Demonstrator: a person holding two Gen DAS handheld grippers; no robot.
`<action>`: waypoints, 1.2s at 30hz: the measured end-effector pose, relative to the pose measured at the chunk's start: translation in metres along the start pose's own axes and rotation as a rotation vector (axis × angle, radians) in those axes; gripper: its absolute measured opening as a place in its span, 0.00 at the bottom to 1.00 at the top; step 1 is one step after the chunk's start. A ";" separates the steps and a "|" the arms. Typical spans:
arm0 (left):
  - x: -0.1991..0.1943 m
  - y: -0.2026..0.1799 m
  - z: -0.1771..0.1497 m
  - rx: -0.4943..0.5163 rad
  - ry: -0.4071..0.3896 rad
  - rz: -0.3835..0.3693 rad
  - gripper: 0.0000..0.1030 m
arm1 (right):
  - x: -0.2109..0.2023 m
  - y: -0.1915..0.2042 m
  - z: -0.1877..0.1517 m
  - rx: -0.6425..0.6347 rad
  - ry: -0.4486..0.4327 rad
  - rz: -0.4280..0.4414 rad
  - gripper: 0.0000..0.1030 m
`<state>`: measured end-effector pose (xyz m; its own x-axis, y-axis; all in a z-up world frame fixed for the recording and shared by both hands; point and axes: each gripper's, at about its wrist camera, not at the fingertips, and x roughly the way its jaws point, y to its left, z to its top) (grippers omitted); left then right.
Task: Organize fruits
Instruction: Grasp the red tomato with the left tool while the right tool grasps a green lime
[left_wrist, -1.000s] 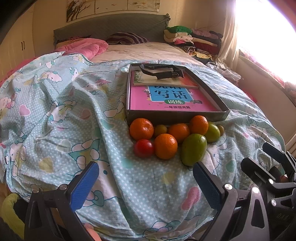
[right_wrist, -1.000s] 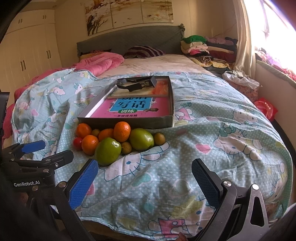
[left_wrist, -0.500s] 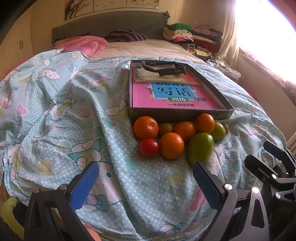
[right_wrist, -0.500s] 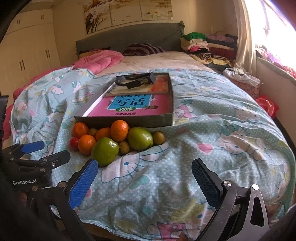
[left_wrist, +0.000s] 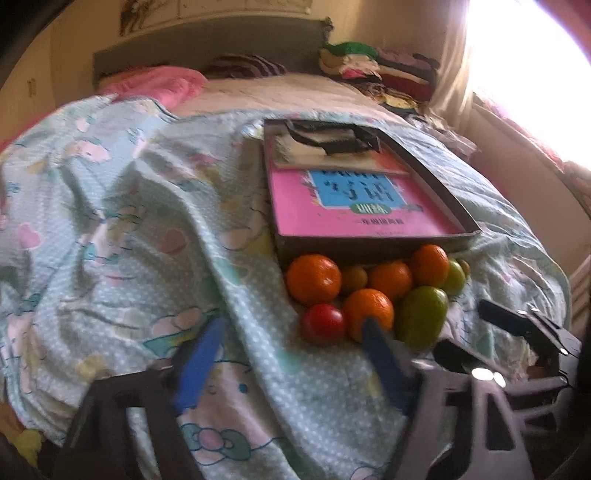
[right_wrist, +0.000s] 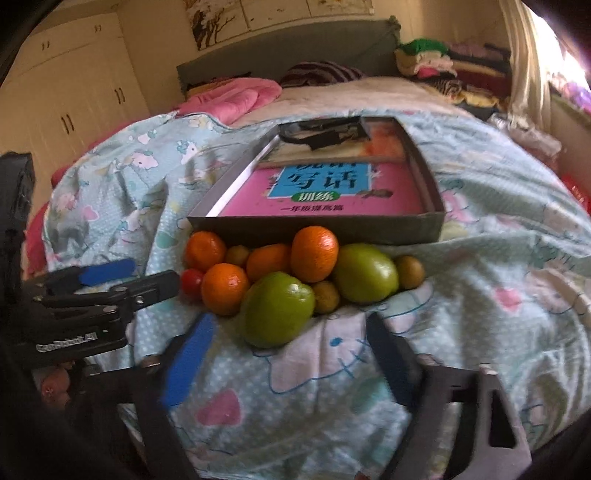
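Grey cardboard, a shallow tray-like box (right_wrist: 325, 230) holding a pink exercise book (right_wrist: 325, 199), serves as the landmark on the pale blue cartoon-print bedspread (left_wrist: 122, 236); both loom larger than half a second ago, so both cameras have come closer to the fruit piled against the box's near wall.

That suggests the reach for a first pick is under way, with nothing sorted yet.

Counted from the right wrist view, large to small:
- two green mango-like fruits (right_wrist: 277, 308), in front of that wall
- four orange mandarins (right_wrist: 314, 253), touching or just before the wall
- three small yellow-green round fruits (right_wrist: 409, 272), tucked among them
- one small red tomato-like fruit (right_wrist: 192, 281), at the pile's left edge

Left gripper (left_wrist: 291, 354) and right gripper (right_wrist: 284, 354) both have their fingers spread wide with nothing between them, short of the pile.
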<state>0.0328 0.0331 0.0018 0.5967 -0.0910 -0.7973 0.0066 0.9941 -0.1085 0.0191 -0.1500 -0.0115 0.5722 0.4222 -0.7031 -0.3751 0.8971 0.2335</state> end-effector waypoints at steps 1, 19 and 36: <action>0.002 0.000 0.000 -0.003 0.009 -0.010 0.59 | 0.004 0.000 0.001 0.003 0.015 0.008 0.67; 0.024 -0.008 0.002 0.112 0.071 -0.136 0.26 | 0.032 0.002 0.002 -0.005 0.026 0.065 0.46; 0.015 -0.015 0.003 0.258 0.069 -0.193 0.23 | 0.026 -0.001 -0.001 -0.026 0.024 0.097 0.46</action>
<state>0.0437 0.0172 -0.0068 0.5087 -0.2738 -0.8163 0.3227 0.9396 -0.1141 0.0341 -0.1398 -0.0308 0.5147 0.5037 -0.6938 -0.4470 0.8482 0.2842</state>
